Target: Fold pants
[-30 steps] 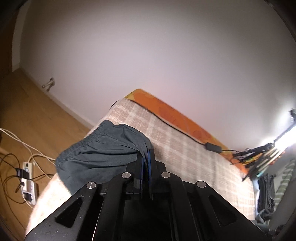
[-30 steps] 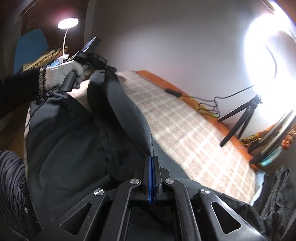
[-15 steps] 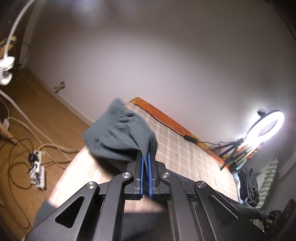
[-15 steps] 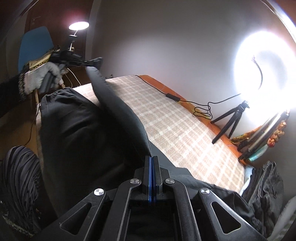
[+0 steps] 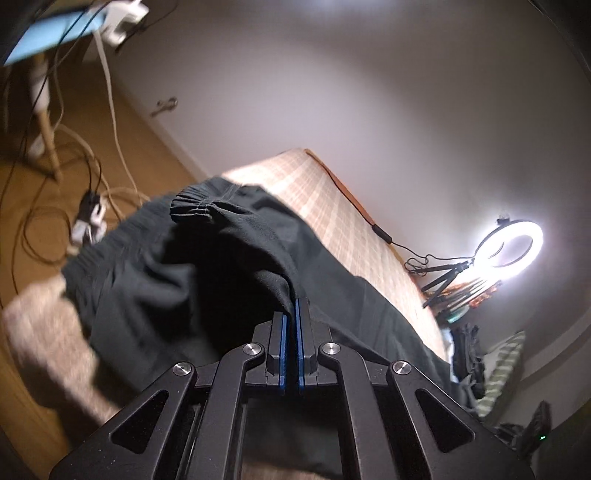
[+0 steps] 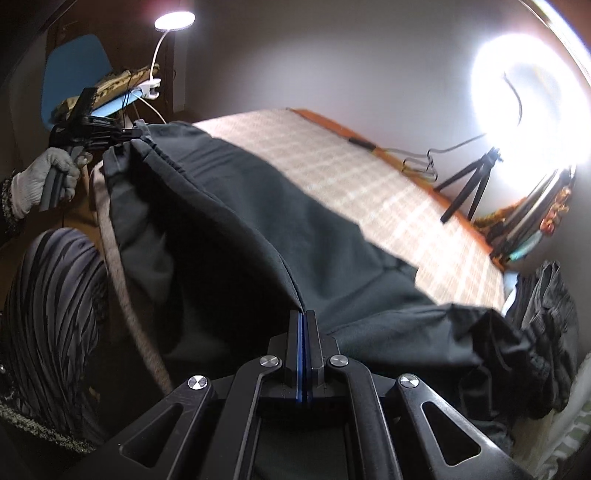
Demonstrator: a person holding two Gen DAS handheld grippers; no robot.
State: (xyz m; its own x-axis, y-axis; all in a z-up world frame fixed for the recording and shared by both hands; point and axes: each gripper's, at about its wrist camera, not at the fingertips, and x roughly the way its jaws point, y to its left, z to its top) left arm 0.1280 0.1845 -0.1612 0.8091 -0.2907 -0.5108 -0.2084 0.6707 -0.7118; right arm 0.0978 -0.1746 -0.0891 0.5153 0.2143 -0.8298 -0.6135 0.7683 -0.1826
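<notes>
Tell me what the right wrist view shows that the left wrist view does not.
Only the right wrist view shows the gloved left hand gripping the left gripper, plus the lit desk lamp. Only the left wrist view shows the power strip and cables on the wooden floor. Both show the dark pants pinched in shut jaws, the checked bed cover and the ring light.

Dark pants (image 6: 229, 236) draped across plaid bed, elastic waistband (image 5: 192, 206) bunched, top layer lifted.
</notes>
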